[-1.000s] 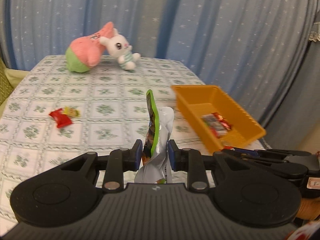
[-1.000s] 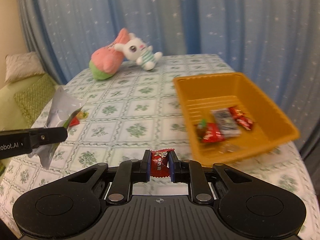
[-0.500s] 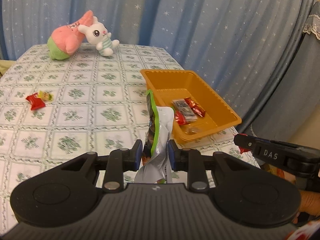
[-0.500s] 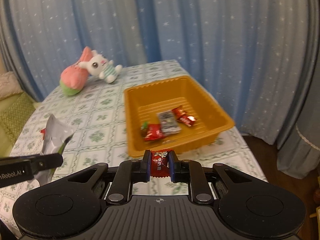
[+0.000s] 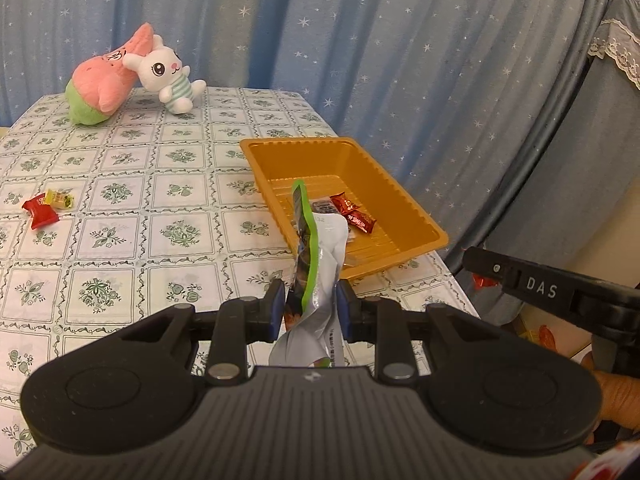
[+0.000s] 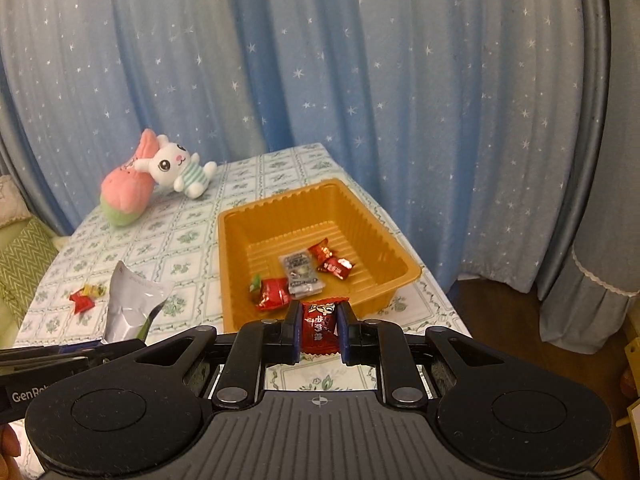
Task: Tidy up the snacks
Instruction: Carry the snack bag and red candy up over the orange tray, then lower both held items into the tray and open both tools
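Observation:
My left gripper is shut on a silver and green snack pouch, held upright above the table in front of the orange tray. My right gripper is shut on a red candy, just short of the tray's near rim. The tray holds two red candies, a red packet and a grey sachet. The pouch also shows at the left of the right wrist view. The right gripper's finger shows in the left wrist view.
A red candy and a yellow candy lie on the patterned tablecloth at the left. A pink plush and a white rabbit plush lie at the far end. Blue curtains hang behind. The table edge runs just right of the tray.
Both grippers have risen and drawn back, so the tray sits further ahead. The left view has swung right toward the tray. Each gripper still holds its item.

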`<state>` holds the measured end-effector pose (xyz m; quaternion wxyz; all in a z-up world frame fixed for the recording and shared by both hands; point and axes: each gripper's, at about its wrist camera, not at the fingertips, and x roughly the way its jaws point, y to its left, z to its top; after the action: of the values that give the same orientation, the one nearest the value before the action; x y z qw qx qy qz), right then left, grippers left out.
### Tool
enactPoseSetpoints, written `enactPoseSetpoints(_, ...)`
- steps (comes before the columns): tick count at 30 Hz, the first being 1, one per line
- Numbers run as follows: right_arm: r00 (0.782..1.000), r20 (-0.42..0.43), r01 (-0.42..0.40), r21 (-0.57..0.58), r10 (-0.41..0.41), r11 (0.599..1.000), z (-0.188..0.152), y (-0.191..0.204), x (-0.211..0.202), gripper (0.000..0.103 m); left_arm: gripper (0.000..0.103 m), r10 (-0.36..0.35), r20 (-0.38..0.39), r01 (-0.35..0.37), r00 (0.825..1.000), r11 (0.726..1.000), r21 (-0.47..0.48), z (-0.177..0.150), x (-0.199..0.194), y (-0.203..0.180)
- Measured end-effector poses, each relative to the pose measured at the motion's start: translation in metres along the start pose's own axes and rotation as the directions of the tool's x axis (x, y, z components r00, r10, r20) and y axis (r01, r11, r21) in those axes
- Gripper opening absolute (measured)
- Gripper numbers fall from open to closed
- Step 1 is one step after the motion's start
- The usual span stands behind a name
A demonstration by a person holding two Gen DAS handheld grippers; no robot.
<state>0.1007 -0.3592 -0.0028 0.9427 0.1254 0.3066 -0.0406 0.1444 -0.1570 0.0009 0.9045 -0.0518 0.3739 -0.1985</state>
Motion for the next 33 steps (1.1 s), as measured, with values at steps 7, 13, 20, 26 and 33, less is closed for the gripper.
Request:
enactPoseSetpoints(7, 1.0, 0.001, -0.007, 0.024, 0.007, 1.0, 0.006, -0.008, 0.008, 0.018, 0.024, -0.012, -0.012, 0.012, 1.0, 1.0, 0.008, 0.006, 0.012, -0.009)
enactPoseSetpoints(13, 1.0, 0.012, -0.008, 0.033, 0.007, 0.999, 0.018, -0.016, 0.018, 0.018, 0.024, -0.024, -0.02, 0.024, 0.999, 1.0, 0.007, 0.016, 0.028, -0.012)
enactPoseSetpoints(20, 1.0, 0.008, -0.02, 0.038, 0.02, 0.999, 0.032, -0.021, 0.041, 0.018, 0.024, -0.026, -0.033, 0.027, 0.999, 1.0, 0.009, 0.029, 0.049, -0.012)
enactPoseSetpoints(26, 0.999, -0.006, -0.036, 0.024, 0.036, 0.999, 0.043, -0.021, 0.064, 0.018, 0.024, -0.031, -0.047, 0.031, 0.998, 1.0, -0.004, 0.038, 0.07, -0.007)
enactPoseSetpoints(33, 0.999, -0.021, -0.042, 0.011, 0.042, 0.999, 0.052, -0.025, 0.093, 0.018, 0.024, -0.04, -0.064, 0.039, 0.997, 0.999, -0.022, 0.047, 0.095, -0.003)
